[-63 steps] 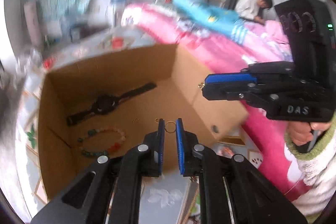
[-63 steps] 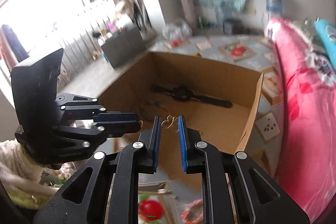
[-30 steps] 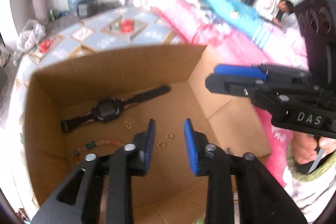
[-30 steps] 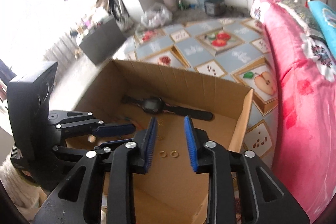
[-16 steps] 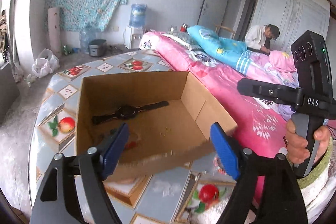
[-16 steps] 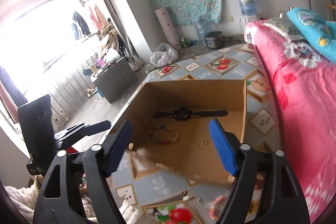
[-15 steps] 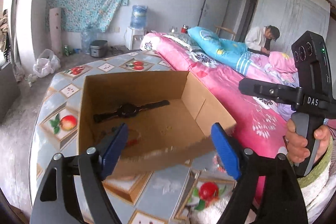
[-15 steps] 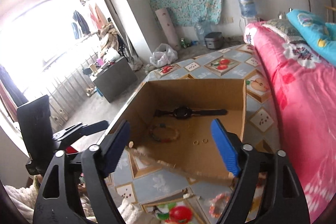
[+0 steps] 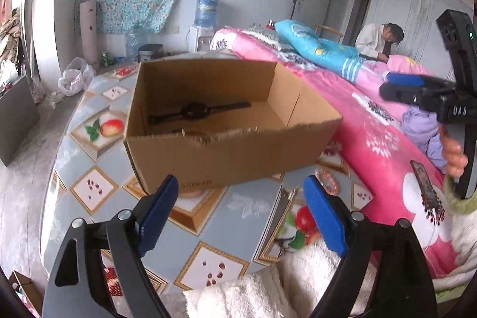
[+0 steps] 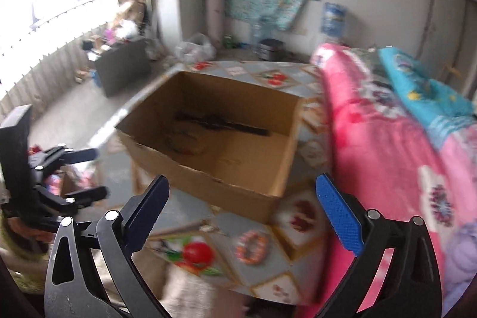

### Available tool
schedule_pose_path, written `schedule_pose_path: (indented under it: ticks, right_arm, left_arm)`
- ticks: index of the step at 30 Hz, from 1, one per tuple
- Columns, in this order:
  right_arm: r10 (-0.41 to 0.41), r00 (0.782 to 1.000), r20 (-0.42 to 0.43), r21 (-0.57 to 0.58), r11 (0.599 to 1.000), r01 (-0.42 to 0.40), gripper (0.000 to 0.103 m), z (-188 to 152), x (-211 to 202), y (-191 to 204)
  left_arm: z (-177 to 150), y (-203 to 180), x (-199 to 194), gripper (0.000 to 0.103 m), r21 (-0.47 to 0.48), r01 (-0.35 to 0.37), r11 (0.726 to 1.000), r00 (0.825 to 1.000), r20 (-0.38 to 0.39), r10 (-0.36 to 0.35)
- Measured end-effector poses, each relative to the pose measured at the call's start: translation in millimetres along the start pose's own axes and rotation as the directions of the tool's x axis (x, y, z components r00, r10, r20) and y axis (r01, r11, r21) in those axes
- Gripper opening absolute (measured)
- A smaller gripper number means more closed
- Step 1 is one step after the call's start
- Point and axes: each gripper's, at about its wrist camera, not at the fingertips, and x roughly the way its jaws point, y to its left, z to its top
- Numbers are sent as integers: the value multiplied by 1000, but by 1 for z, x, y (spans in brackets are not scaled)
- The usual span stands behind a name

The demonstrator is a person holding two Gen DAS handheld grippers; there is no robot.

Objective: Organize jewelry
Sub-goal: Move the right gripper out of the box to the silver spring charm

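An open cardboard box (image 9: 226, 160) (image 10: 208, 172) stands on a fruit-patterned table. A black watch (image 9: 195, 111) (image 10: 220, 122) lies flat inside it at the back. A beaded bracelet (image 10: 183, 140) lies in the box in front of the watch, blurred. A pink and orange bead bracelet (image 10: 252, 246) (image 9: 328, 182) lies on the table outside the box. My left gripper (image 9: 241, 213) is wide open and empty, pulled back in front of the box. My right gripper (image 10: 241, 210) is wide open and empty, also short of the box.
The table (image 9: 214, 216) has a tiled fruit pattern. A pink bedspread (image 9: 372, 133) borders it on the right, with a phone (image 9: 424, 189) lying on it. A person (image 9: 378, 42) sits at the far end. White fluffy cloth (image 9: 268, 288) lies near the table's front edge.
Both grippers let go of small gold rings into the box, opened wide and drew back out of it. Now they sit lower and farther from the box.
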Motion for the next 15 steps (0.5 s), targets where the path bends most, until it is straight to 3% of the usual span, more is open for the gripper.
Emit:
schedule_pose_path:
  ticks: [3, 8, 11, 15]
  right_arm:
    - [-73, 997, -1, 14, 997, 73, 95, -9, 3, -15]
    - [-39, 999, -3, 144, 989, 39, 95, -42, 14, -42]
    - [-76, 997, -22, 183, 980, 79, 95, -62, 26, -40]
    - [-36, 997, -75, 187, 981, 50, 94, -90, 51, -22]
  left_arm:
    - [-10, -6, 12, 84, 10, -2, 1000, 1000, -23, 3]
    - [-28, -25, 42, 84, 66, -22, 998, 998, -56, 26]
    - [-35, -34, 59, 84, 115, -42, 992, 997, -64, 50]
    - [-36, -48, 79, 75, 187, -45, 981, 997, -56, 56]
